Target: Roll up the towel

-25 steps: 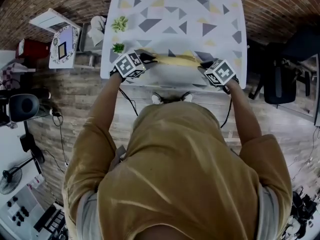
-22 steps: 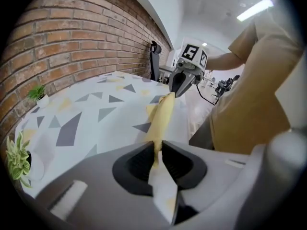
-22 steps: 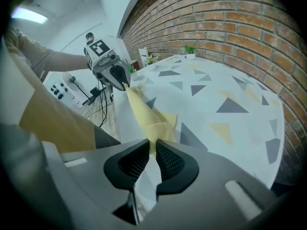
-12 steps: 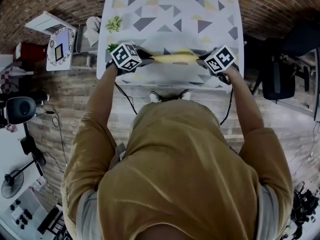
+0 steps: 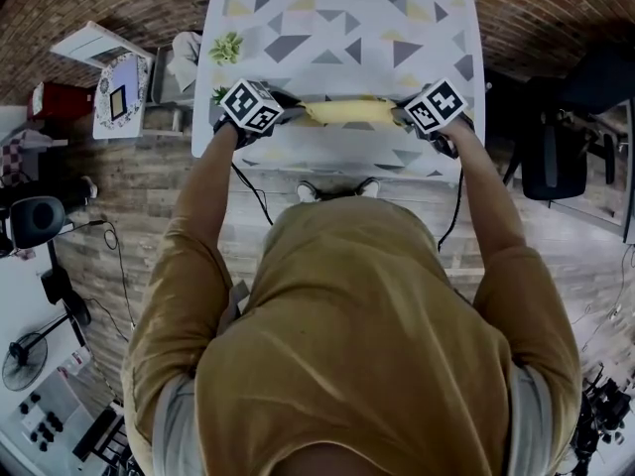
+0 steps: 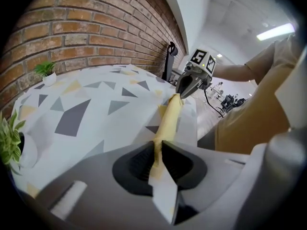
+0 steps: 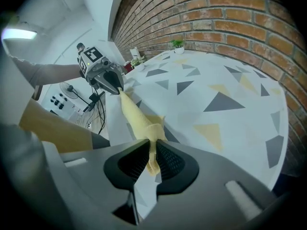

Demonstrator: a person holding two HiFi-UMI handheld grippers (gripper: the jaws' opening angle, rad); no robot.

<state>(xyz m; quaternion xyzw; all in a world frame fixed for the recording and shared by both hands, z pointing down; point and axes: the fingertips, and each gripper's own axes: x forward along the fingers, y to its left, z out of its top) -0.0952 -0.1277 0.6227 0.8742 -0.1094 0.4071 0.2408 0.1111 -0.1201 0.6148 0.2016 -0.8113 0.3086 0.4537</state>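
- Towel (image 5: pixel 347 112): yellow, twisted into a thin roll and stretched over the near part of the patterned table (image 5: pixel 347 28).
- Left gripper (image 5: pixel 296 115) is clamped on one end and right gripper (image 5: pixel 402 117) on the other, with cloth pinched between each pair of jaws.
- The cube (image 5: pixel 250 107) on each gripper shows black-and-white square markers.
- Panel (image 5: pixel 121 92) left of the table carries print, perhaps a label, too small to read.

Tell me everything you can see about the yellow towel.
The towel is pale yellow cloth, bunched into a thin roll. It stretches between the grippers, the left gripper shut on one end, the right gripper on the other, over the near part of the triangle-patterned table. Whether it touches the table is unclear.
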